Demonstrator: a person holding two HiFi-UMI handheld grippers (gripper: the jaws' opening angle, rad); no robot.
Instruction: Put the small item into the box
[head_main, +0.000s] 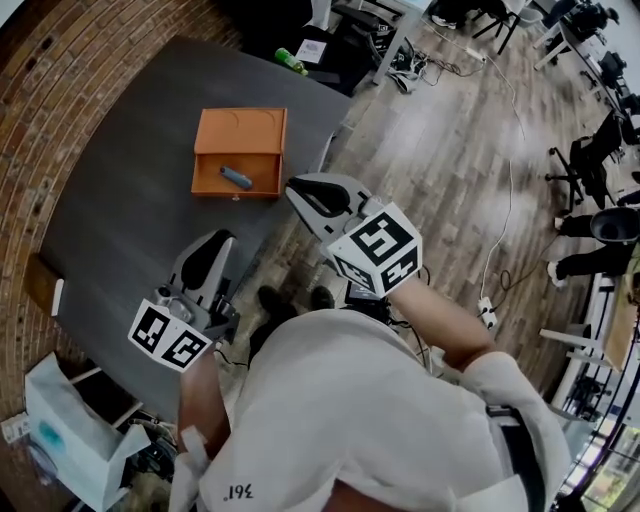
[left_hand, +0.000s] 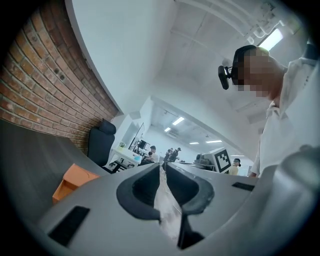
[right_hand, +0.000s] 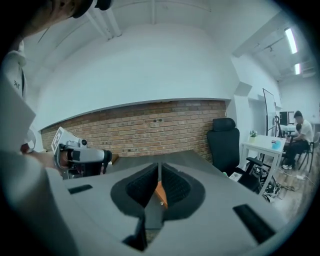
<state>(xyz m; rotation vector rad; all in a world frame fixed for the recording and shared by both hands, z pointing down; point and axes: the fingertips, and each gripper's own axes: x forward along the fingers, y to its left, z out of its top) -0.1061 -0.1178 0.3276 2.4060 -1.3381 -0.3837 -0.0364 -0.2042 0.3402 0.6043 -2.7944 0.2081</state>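
An open orange box (head_main: 240, 150) lies on the dark grey table (head_main: 120, 200), its lid folded back. A small blue-grey item (head_main: 236, 177) rests inside its tray. My left gripper (head_main: 214, 241) hovers over the table's near edge, well short of the box, jaws together and empty. My right gripper (head_main: 296, 191) is just off the table's right edge, beside the box's near right corner, also closed with nothing held. In the left gripper view the jaws (left_hand: 162, 167) meet, and the box (left_hand: 70, 181) lies low at the left. In the right gripper view the jaws (right_hand: 159, 167) meet; a sliver of the box (right_hand: 160, 192) shows below them.
A green bottle (head_main: 290, 61) lies at the table's far edge. A brick wall (head_main: 40, 80) runs along the left. A white bin (head_main: 75, 430) stands on the floor at lower left. A black office chair (right_hand: 227, 142) stands past the table, with wooden floor (head_main: 450, 170) and cables to the right.
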